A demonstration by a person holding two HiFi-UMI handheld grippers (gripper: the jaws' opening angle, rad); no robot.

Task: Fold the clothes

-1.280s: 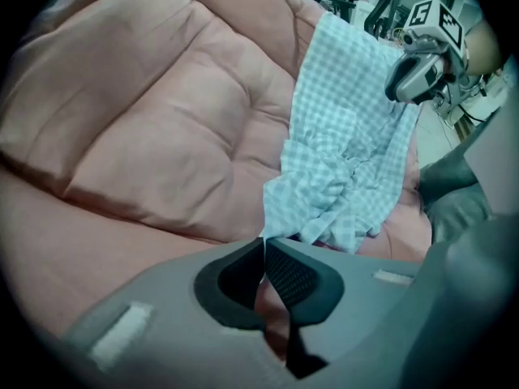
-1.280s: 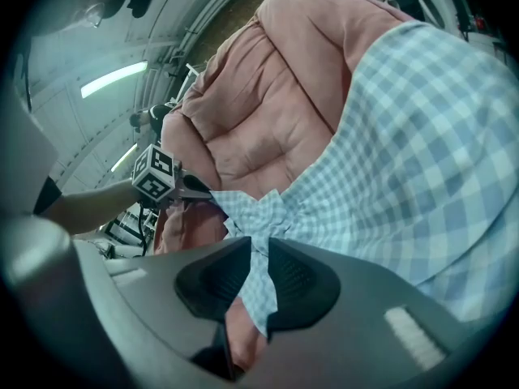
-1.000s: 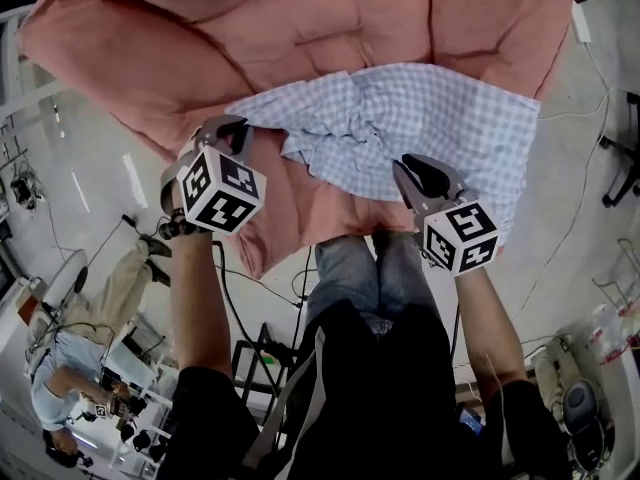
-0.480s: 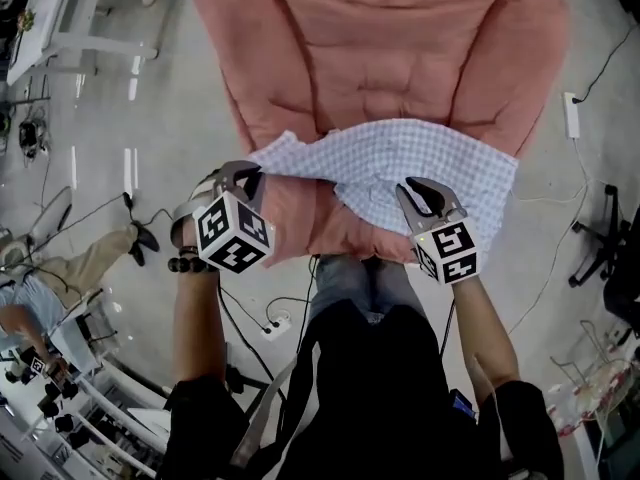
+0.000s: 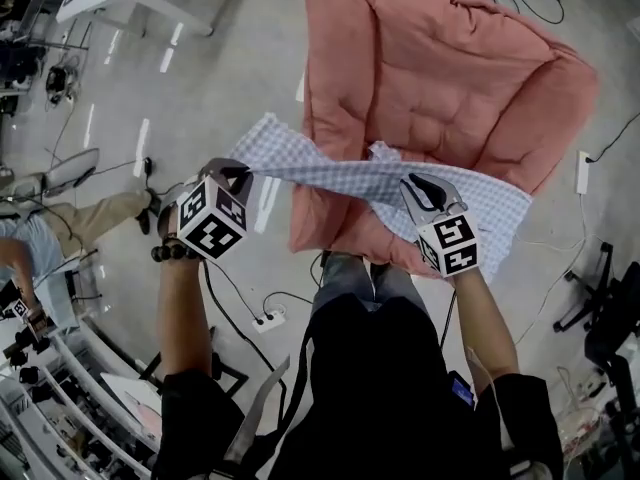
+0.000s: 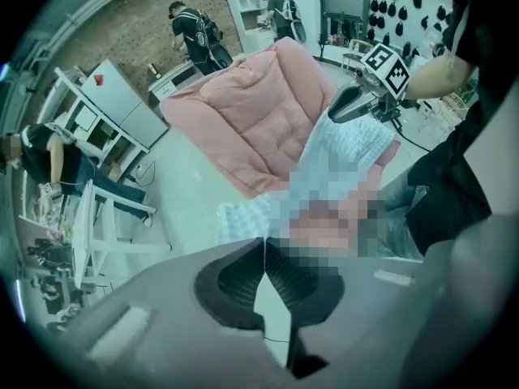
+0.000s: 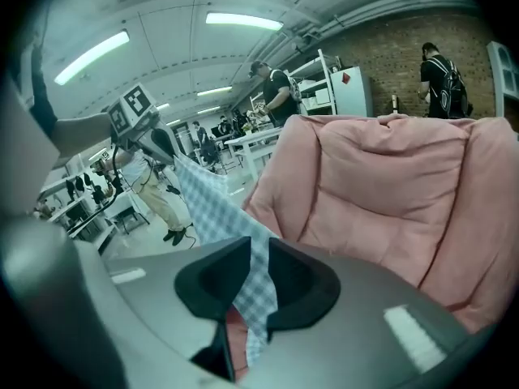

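The left gripper point(image 5: 238, 171) is seen with its jaws pressed fully together, and a thin edge of the checked garment point(image 5: 350, 178) is pinched between them. In the left gripper view the pads meet with only a sliver of cloth at the seam.

From that gripper the garment is stretched rightward through the air as a narrow, partly twisted band. It ends at the right gripper point(image 5: 415, 183), whose jaws are closed to a slim gap on a thicker fold of the same cloth (the checks can be followed down between the pads in the right gripper view). To the right of the right gripper more of the garment is left hanging loose, and it appears to trail over the front of the pink chair point(image 5: 440, 78). The chair lies ahead of both grippers, mostly beyond the right one. Under the left gripper only bare floor point(image 5: 220, 88) is found.

The garment is judged to be held up for spreading, with no fold made yet.

Several things could go wrong from here:
- The left hold is the weaker one: so little fabric is caught that a firmer pull apart could draw the edge out of the jaws.
- The twist between the grippers could be locked into a crooked fold if the cloth is laid down unshaken.
- The loose tail beside the right gripper could catch on the chair or be dragged onto the floor.
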